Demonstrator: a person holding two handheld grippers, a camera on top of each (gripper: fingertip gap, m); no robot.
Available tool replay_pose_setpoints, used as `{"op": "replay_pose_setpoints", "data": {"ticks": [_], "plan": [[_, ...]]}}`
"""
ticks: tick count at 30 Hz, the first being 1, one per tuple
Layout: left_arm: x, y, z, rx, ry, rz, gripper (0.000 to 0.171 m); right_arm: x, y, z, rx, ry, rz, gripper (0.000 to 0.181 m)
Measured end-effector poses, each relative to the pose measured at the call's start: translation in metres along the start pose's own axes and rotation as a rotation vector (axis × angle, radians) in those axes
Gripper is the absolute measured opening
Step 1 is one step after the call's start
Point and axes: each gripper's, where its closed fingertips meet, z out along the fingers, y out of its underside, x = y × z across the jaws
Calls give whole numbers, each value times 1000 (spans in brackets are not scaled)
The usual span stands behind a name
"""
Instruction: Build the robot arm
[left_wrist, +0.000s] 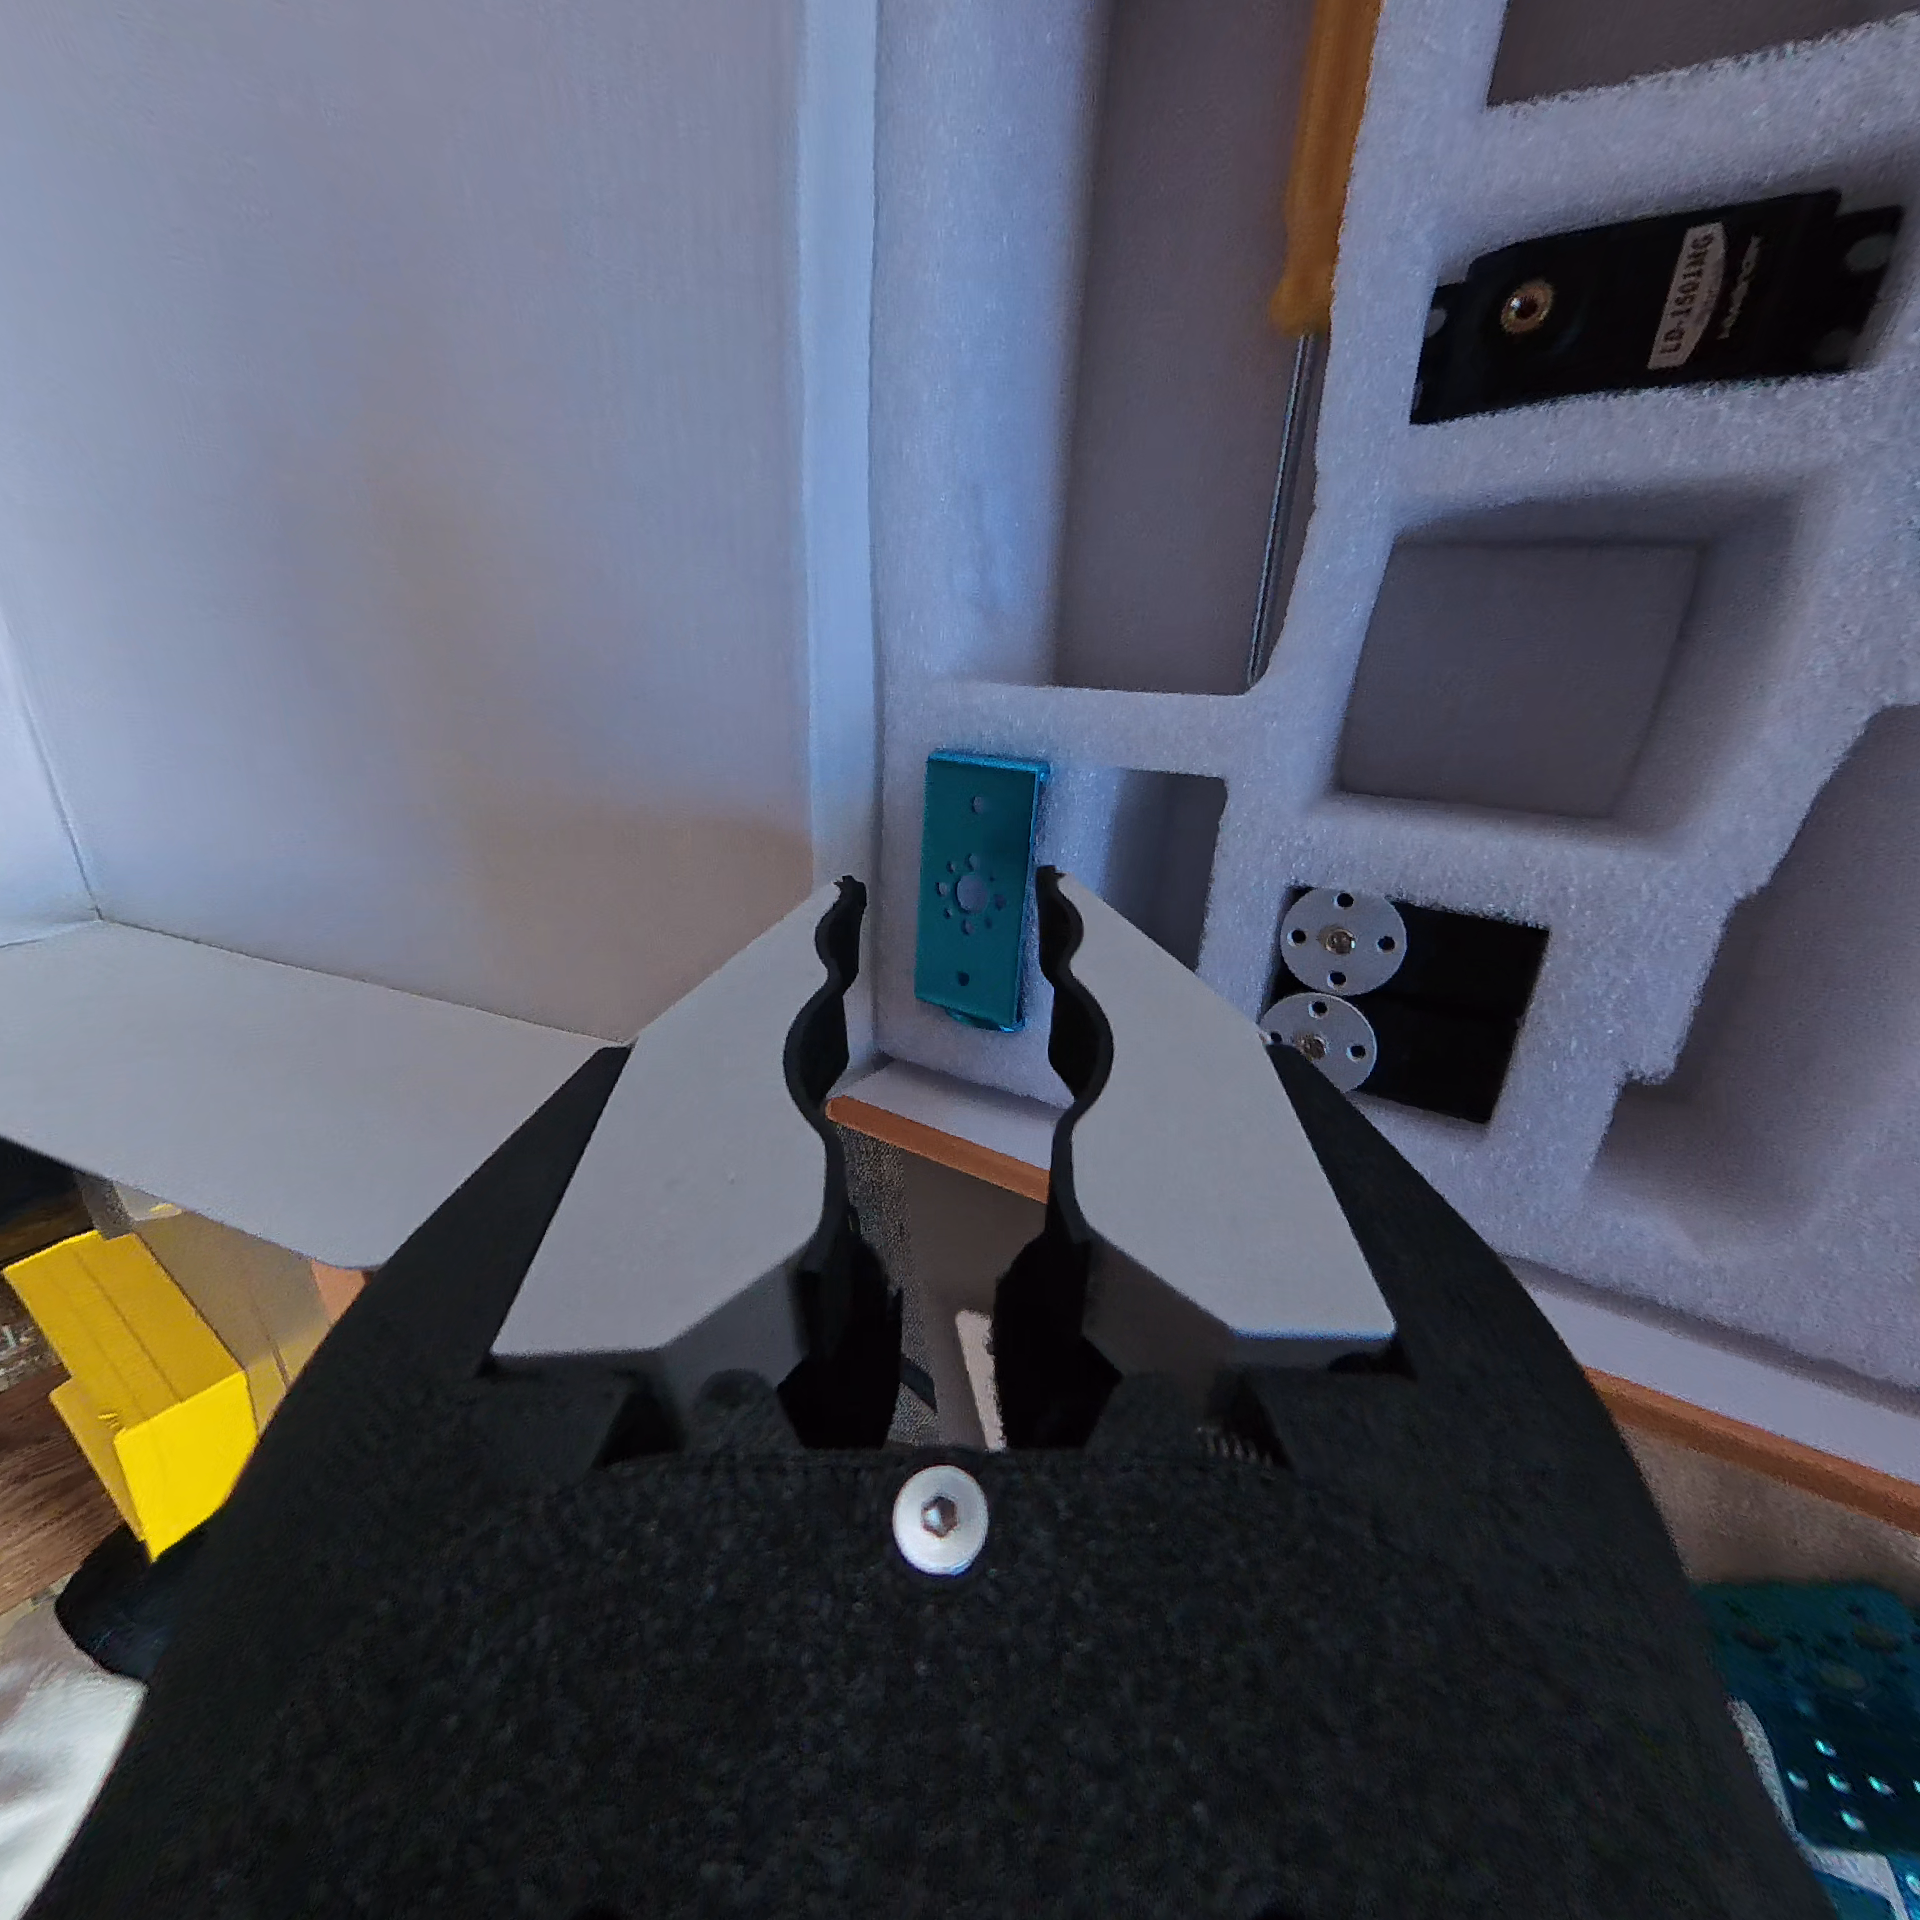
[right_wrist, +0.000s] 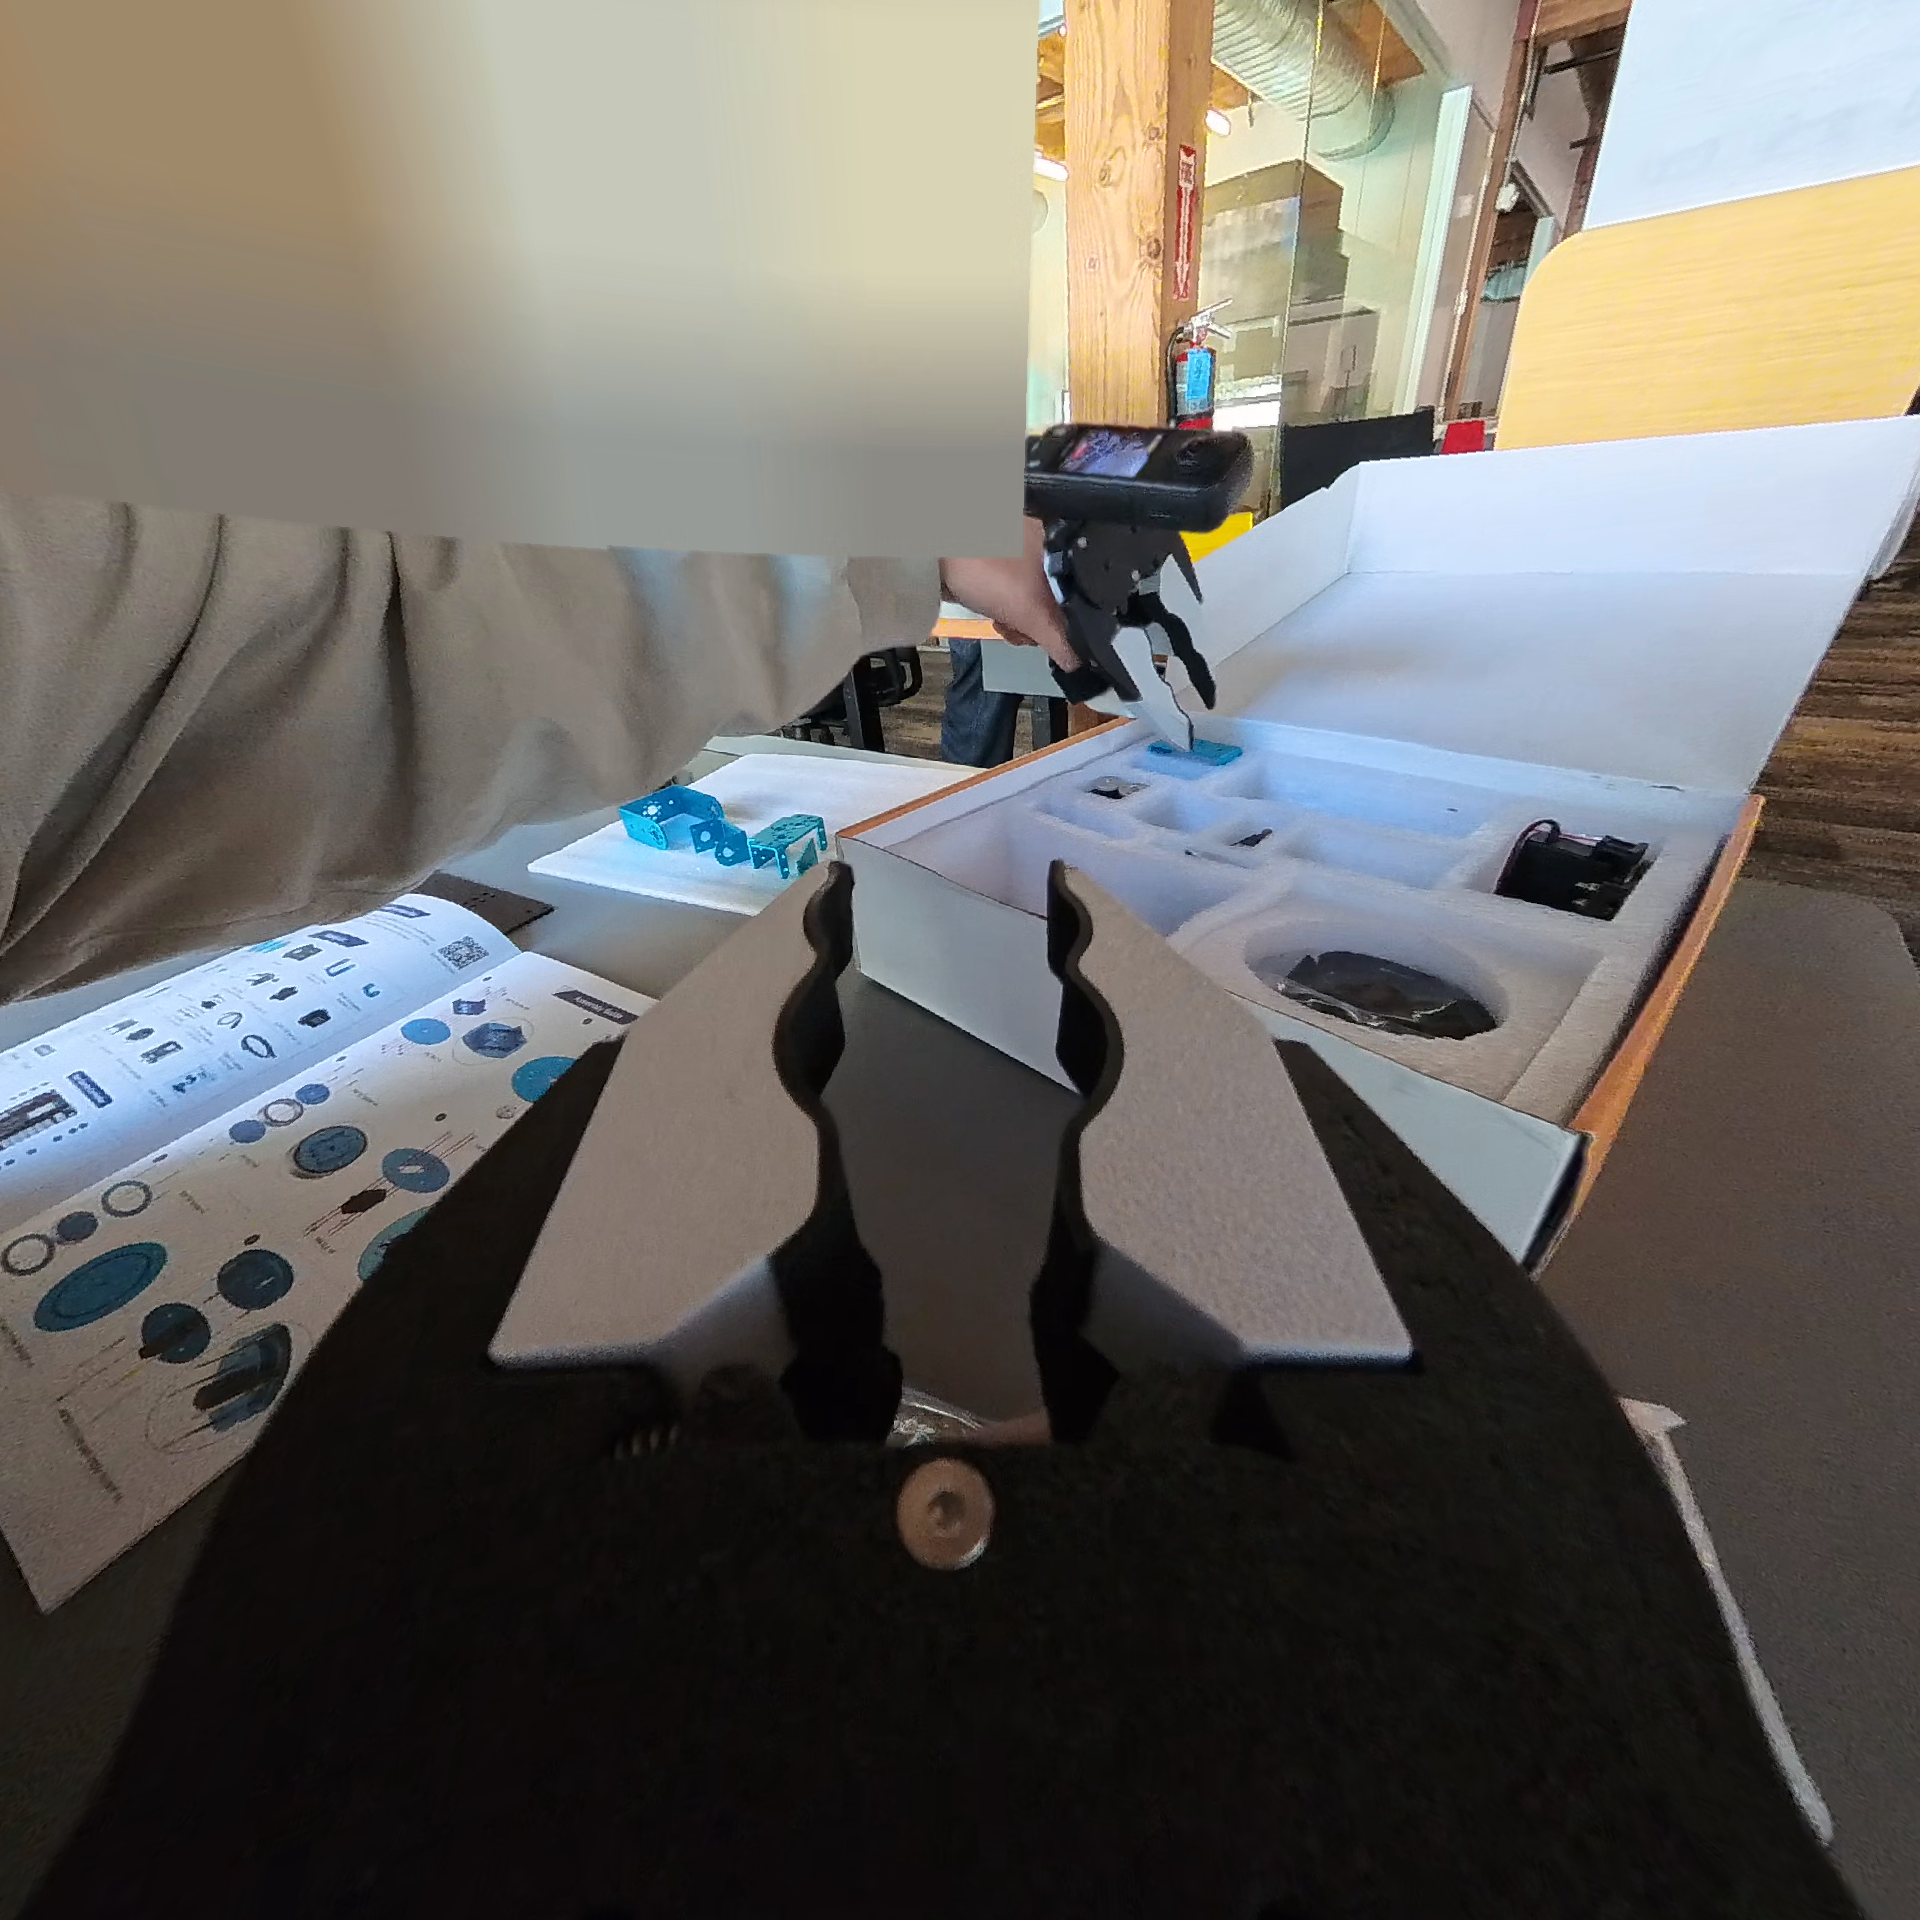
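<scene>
Two claws, both spread and empty. Left claw (left_wrist: 951, 891) straddles the teal bracket (left_wrist: 977, 888) seated in the foam tray (left_wrist: 1132, 717), frame centre. Right claw (right_wrist: 948, 881) hangs over the counter (right_wrist: 935, 1070), short of the box (right_wrist: 956, 956).

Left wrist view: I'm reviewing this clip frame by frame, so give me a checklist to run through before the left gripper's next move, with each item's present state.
1. Left gripper open: ok, a clear gap between its jaws.
2. Teal bracket plate lined up with that gap: ok, it sits between the fingertips in the left wrist view.
3. Contact with the plate: cannot tell; the right wrist view shows the tips at the plate.
4. Plate seated in the white foam insert: not ok, it lies on top by the corner.
5. Right gripper out of the way: ok, open, empty, outside the box.
</scene>
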Motion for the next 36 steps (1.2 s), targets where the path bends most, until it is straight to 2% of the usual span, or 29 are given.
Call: {"op": "replay_pose_setpoints", "data": {"ticks": [4, 7, 12, 15, 20, 25, 31, 34, 36], "plan": [[-2, 0, 6, -16, -40, 18, 30, -2, 2, 1, -3, -10, 10, 36], [0, 0, 8, -28, -106, 89, 26, -3, 2, 1, -4, -16, 18, 36], [1, -2, 19, -34, -370, 275, 6, -6, 0, 1, 0, -25, 12, 36], [-5, -3, 23, -47, -487, 270, 4, -7, 0, 0, 4, -31, 19, 36], [-8, -5, 17, -12, -490, 200, 3, -3, 0, -2, 9, -24, 28, 35], [-11, -11, -5, 41, -549, 231, 3, -1, -1, -3, 10, -18, 33, 35], [-7, -9, -8, 37, -599, 299, 2, -1, 2, -1, -4, -17, 31, 35], [-10, -10, -12, 81, -588, 258, 2, 16, 10, 4, -125, 30, 46, 32], [-10, -10, -12, 98, -553, 204, 3, 20, 11, 8, -243, -18, 64, 41]]}}
